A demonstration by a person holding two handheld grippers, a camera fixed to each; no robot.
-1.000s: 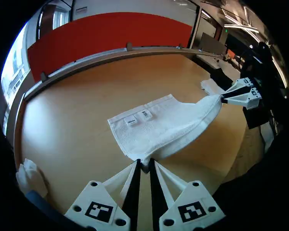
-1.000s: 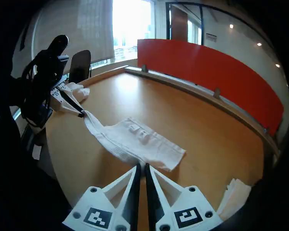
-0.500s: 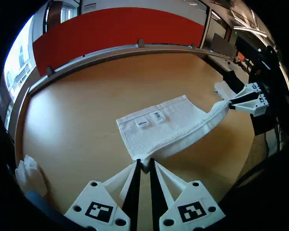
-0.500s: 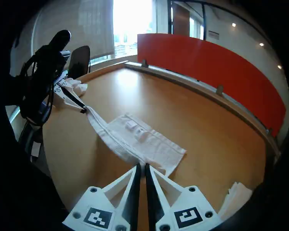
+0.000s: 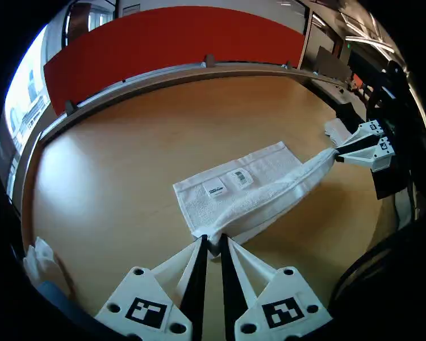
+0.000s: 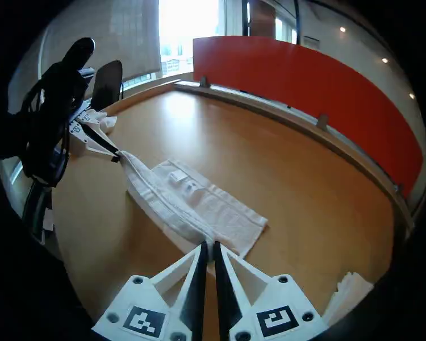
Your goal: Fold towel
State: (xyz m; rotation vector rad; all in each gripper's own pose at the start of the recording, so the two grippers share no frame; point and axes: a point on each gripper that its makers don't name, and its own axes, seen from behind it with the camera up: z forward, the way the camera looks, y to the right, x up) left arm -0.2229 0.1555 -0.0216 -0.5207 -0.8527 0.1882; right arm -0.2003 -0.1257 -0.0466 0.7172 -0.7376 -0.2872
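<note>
L claw [image 5: 213, 244] & R claw [image 6: 208, 244] each pinch a near corner of the towel [image 5: 244, 184], edge lifted, rest flat mid-surface [image 5: 122, 148]; best carried across level & taut, corners matching far hem.

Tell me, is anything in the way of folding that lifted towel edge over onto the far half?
Nothing visible does. The left gripper and right gripper pinch the towel by its lifted near edge; the flat half beyond carries just its own two labels.
</note>
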